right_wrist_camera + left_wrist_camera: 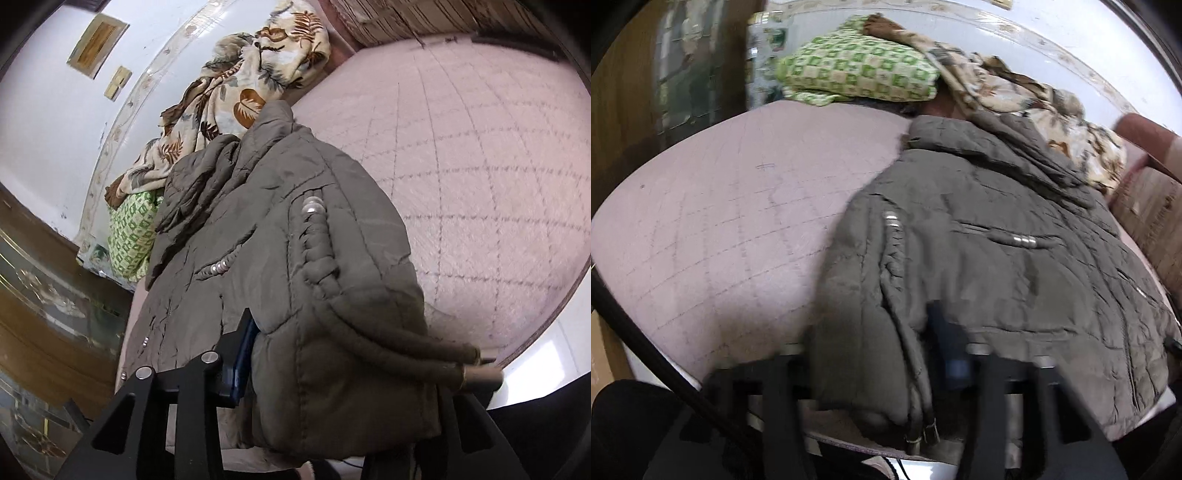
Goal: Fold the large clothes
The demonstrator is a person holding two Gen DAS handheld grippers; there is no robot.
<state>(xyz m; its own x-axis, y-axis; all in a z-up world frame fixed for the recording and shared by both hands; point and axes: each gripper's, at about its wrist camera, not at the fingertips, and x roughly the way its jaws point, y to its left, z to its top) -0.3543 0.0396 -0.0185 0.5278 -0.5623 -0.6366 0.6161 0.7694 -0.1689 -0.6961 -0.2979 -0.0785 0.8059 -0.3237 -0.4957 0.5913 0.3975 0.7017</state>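
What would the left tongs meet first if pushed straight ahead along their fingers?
The grey-brown padded jacket: its hem already lies between the fingers of the left tongs, so they would push deeper into it, not reach the pink quilted bed cover.

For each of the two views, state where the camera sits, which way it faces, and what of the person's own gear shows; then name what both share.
Left wrist: on the left tool, looking forward and down over the jacket on the pink quilt; black fingers show.
Right wrist: on the right tool, rolled, facing the jacket; fingers show.
Shared: jacket, quilt, green checked cushion, leaf-print blanket.
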